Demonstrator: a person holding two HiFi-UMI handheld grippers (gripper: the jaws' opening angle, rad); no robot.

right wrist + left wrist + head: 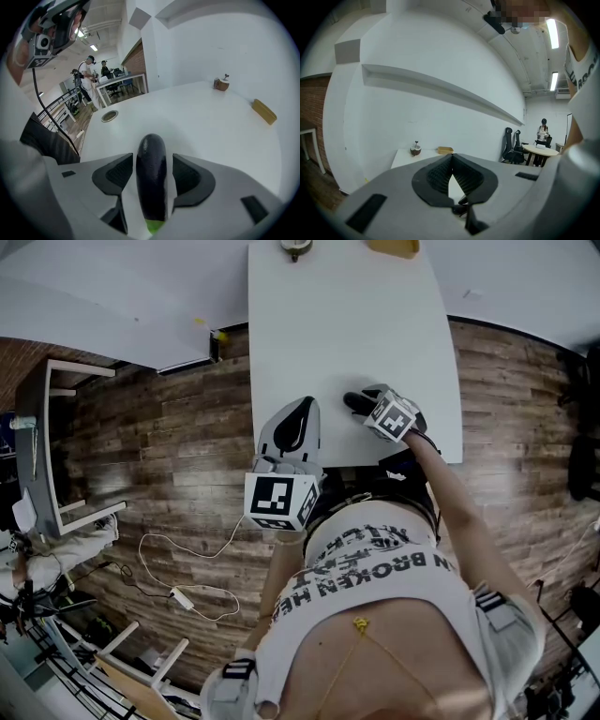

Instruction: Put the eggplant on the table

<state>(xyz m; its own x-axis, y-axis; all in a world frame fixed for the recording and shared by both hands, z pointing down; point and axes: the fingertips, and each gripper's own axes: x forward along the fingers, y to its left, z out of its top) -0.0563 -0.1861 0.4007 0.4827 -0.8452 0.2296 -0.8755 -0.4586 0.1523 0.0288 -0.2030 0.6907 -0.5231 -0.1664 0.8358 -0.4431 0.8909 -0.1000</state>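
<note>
One table (349, 324): white, long, narrow end toward the person.
Left gripper (451, 165): jaws together, nothing between them; hangs over the table's near left corner.
Right gripper (152, 159): tilted down at the table, jaws spread wide, pads not pressing on what lies between them.
Eggplant (151, 183): dark purple, green stem end toward the gripper; lies lengthwise between the right jaws, seemingly resting on the table close to its near edge.
Risk: round body may roll once left alone; a pad brushing it as the gripper draws back could drag it toward the edge.
</note>
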